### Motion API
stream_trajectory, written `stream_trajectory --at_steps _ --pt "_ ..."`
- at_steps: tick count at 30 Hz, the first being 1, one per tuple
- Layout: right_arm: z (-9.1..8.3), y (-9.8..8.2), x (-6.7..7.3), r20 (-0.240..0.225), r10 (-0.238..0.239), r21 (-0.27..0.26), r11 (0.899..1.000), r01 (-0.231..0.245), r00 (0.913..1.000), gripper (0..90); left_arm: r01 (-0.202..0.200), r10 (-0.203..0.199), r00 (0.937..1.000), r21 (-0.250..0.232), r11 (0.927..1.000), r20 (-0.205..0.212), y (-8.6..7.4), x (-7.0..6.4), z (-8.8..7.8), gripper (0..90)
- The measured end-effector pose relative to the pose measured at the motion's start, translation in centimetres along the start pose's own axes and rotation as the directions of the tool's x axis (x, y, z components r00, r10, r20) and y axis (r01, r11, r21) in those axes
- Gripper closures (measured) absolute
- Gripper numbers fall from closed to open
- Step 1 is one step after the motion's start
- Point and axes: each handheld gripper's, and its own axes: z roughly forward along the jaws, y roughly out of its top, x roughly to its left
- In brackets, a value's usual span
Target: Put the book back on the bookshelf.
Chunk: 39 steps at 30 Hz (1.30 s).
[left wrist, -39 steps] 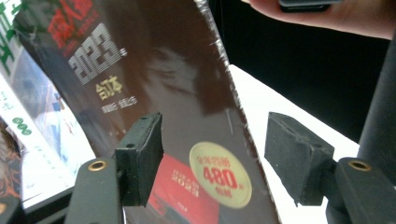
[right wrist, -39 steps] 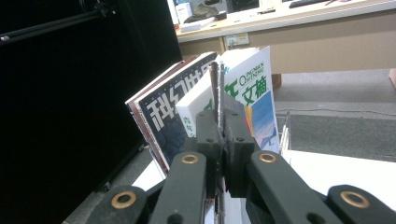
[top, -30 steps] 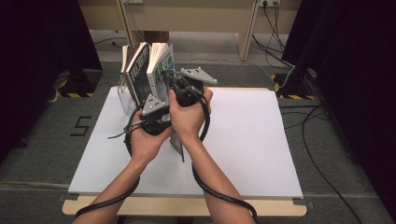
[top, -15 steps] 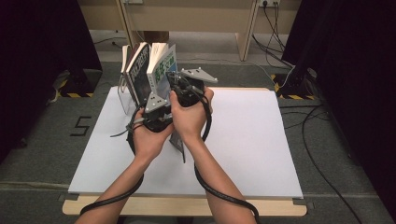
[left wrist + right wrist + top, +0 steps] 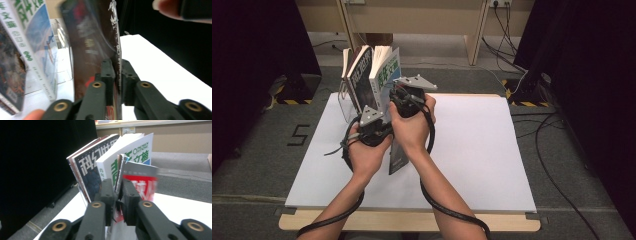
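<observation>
The left gripper [image 5: 117, 82] has just clamped the upright magazine's [image 5: 95, 47] edge; the right gripper [image 5: 119, 200], jaws loosening, straddles its top, books [image 5: 100, 165] just beyond.

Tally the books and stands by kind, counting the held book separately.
Standing books: 3
Held book: 1
Stand: 1
Total: 5

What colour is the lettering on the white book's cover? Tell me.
Green, on the white book; clearest in the right gripper view.
</observation>
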Motion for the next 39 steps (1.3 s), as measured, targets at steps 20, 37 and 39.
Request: stream_trajectory --at_steps 20,37,39 --pt "-6.7 -1.7 -8.7 -0.031 0.0 -0.078 0.997 -0.002 0.9995 60.8 0.0 0.004 0.9942 -0.042 0.9991 0.107 -1.0 3.5 -2.7 86.8" --pt "-8.6 -10.7 -17.9 0.142 0.073 0.083 0.993 -0.086 0.9872 60.9 0.006 0.005 0.9924 -0.089 0.996 0.123 -1.3 5.9 -6.0 86.8" --pt "-8.6 -12.0 -18.6 0.157 0.079 0.101 0.99 -0.096 0.9844 61.0 0.009 0.003 0.9934 -0.099 0.995 0.115 -1.5 6.5 -6.7 86.8"
